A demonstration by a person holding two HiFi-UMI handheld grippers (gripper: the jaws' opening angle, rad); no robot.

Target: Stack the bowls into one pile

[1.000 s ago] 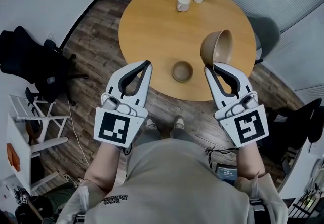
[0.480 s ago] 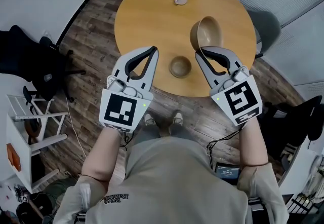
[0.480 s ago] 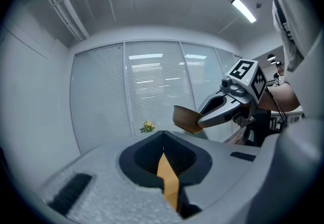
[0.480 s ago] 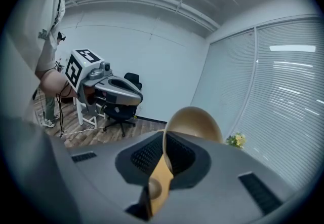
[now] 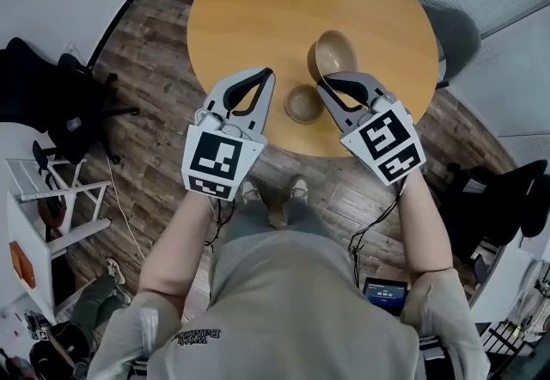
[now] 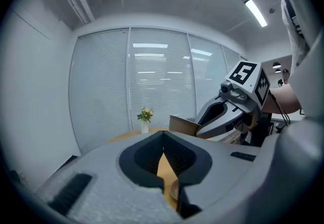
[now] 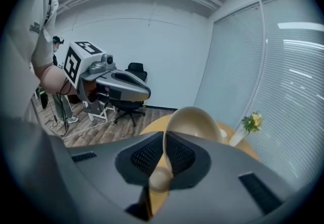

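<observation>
Right gripper (image 5: pixel 325 82) pinches tilted large bowl (image 5: pixel 337 52) near small bowl (image 5: pixel 303 103); left gripper (image 5: pixel 267 75) closed, empty

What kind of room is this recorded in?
Probably an office meeting room: a round wooden table, a black office chair by the wall, and glass panels with blinds.

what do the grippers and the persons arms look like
Both the left gripper and right gripper have light grey bodies, with black ribbed pads lining the jaws. Each carries a white cube of black square markers at its rear. A thin black cable trails from the right one toward the waist. The person wears a grey short-sleeved T-shirt.
</observation>
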